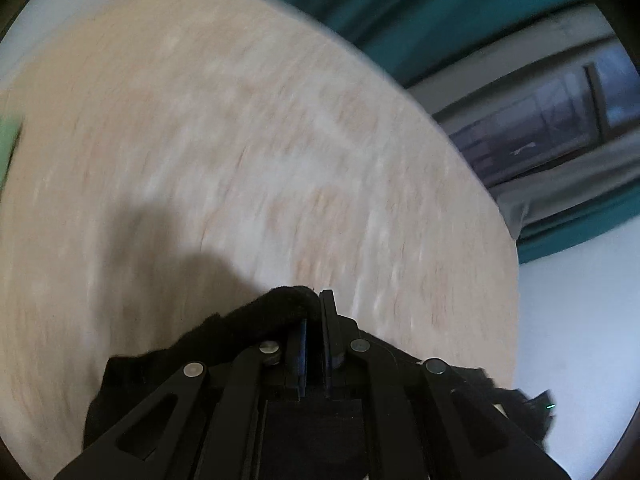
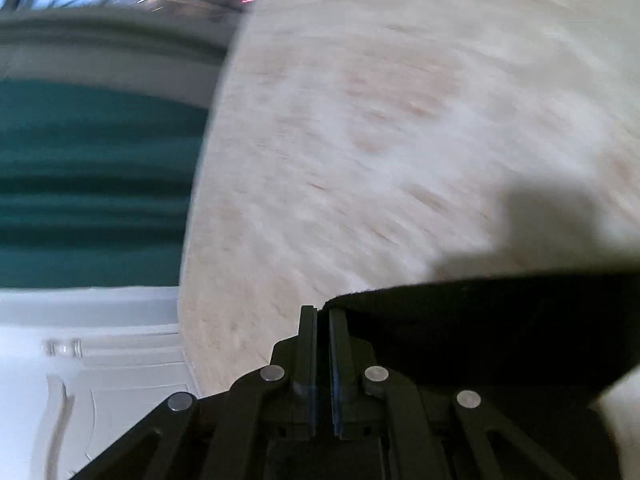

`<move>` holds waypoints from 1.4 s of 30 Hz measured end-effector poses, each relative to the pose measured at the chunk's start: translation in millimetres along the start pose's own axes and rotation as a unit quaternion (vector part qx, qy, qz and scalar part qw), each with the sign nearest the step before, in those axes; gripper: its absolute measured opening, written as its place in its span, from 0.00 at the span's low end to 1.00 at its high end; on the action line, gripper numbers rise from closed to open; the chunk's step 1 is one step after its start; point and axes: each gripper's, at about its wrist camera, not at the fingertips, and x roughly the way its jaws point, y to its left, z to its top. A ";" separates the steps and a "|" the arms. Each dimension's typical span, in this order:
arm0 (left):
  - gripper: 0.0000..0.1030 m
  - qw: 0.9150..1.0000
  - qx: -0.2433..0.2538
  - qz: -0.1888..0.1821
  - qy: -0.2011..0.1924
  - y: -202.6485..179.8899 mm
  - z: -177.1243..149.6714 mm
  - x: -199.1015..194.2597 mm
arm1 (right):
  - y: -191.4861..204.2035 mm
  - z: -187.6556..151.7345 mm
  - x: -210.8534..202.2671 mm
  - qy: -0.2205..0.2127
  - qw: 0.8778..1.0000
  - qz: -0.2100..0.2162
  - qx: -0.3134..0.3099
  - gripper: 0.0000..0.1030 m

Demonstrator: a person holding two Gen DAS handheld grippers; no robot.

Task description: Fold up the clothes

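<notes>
Under me is a pale wooden worktop (image 1: 248, 128), and it looks smeared and blurry in both views. My left gripper (image 1: 316, 300) has its two fingers pressed together on a thick edge of the black cloth (image 1: 256, 316). The cloth bunches up to the left of the fingers, touching them, and more of it hangs down under the gripper on both sides. My right gripper (image 2: 323, 312) is also pinching the black cloth (image 2: 480, 320), with its fingers almost shut on the edge. From there the cloth stretches out flat and tight to the right, lifted over the worktop (image 2: 380, 140). A dark shadow lies on the wood just past each gripper. Farther out, beyond the worktop edge, hangs a teal curtain (image 1: 420, 12) and there is a dark window (image 1: 560, 120) beside it. In the right view, I see a white cabinet door (image 2: 120, 380) low on the left. A small green thing (image 1: 10, 140) shows at the far left edge, too blurry to tell.
</notes>
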 end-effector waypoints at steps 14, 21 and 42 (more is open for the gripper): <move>0.60 0.993 -0.063 -0.094 0.030 77.7 -25.9 -6.2 | -75.1 -39.0 45.2 0.088 0.996 -0.008 -0.025 0.48; 0.70 0.994 -0.047 0.080 0.064 150.0 -191.4 -45.1 | -210.0 -158.0 -18.7 0.189 0.976 -0.047 0.095 0.47; 0.09 0.942 -0.334 -0.003 0.040 195.8 -316.2 -52.9 | -193.4 -226.0 -19.1 0.132 0.983 -0.032 0.120 0.04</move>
